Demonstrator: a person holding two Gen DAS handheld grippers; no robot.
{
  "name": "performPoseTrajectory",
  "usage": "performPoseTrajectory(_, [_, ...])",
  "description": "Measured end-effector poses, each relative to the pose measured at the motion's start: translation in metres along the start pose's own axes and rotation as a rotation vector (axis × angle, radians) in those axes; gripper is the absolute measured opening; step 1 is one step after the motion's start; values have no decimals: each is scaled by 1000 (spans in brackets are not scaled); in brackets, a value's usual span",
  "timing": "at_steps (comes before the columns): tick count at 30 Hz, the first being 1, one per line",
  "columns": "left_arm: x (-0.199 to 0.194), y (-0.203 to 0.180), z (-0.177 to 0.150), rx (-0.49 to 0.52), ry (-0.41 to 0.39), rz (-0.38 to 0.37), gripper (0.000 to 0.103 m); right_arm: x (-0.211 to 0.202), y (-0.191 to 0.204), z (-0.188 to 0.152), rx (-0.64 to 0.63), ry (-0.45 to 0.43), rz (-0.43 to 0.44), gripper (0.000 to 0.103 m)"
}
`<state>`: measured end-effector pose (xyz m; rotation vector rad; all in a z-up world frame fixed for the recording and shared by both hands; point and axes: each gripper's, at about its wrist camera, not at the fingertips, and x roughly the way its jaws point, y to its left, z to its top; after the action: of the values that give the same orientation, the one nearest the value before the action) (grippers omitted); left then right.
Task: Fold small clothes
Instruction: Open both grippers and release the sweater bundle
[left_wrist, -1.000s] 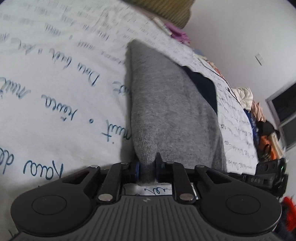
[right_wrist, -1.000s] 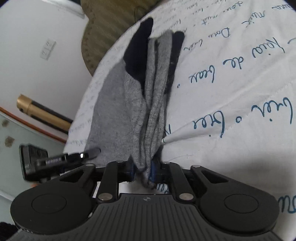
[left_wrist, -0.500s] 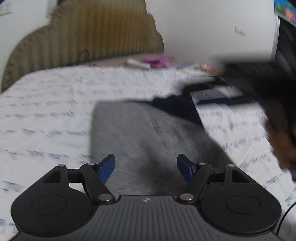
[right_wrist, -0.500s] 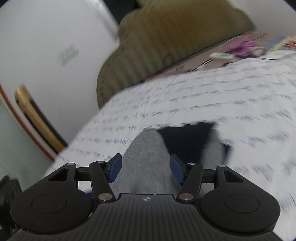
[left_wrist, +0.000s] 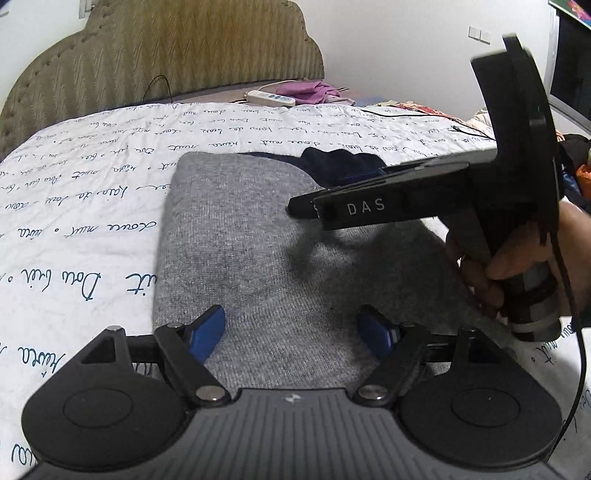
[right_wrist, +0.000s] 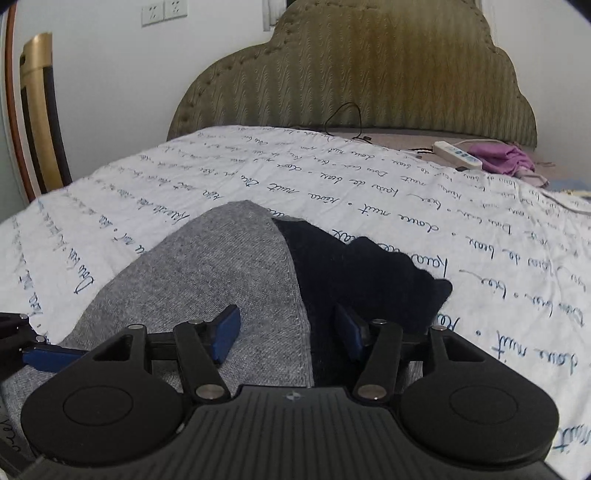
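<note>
1. Your bedspread (left_wrist: 92, 184) with blue handwriting print covers the bed.
2. The grey sweater (left_wrist: 251, 258) lies folded flat on it, its navy part (right_wrist: 354, 280) at the far right side.
3. Your left gripper (left_wrist: 291, 332) and right gripper (right_wrist: 286, 332) both hover over it, fingers spread, holding nothing.

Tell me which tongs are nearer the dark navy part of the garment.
Right. The right tongs sit open at the seam where grey meets the dark navy part, one finger over it. The left tongs are open over the grey knit, with the navy beyond at the far end.
</note>
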<state>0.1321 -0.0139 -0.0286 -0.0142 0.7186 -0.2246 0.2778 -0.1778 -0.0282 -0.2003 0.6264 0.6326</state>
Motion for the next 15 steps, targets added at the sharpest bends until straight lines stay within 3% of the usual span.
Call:
performPoseTrajectory(2, [1, 1, 0, -1, -4, 1, 80, -7, 5, 9, -20, 12, -16, 60])
performPoseTrajectory(5, [5, 2, -1, 3, -9, 4, 81, -31, 7, 20, 63, -38, -42, 64])
performPoseTrajectory(8, [6, -2, -1, 15, -8, 7, 85, -53, 9, 23, 120, -110, 14, 74])
performPoseTrajectory(11, [8, -5, -1, 24, -7, 18, 87, -44, 11, 20, 94, -64, 4, 77])
performPoseTrajectory(14, [7, -6, -2, 34, -17, 17, 87, -11, -2, -1, 118, 75, -13, 78])
performPoseTrajectory(15, [5, -4, -2, 32, -21, 11, 87, -11, -4, -9, 101, 39, -17, 78])
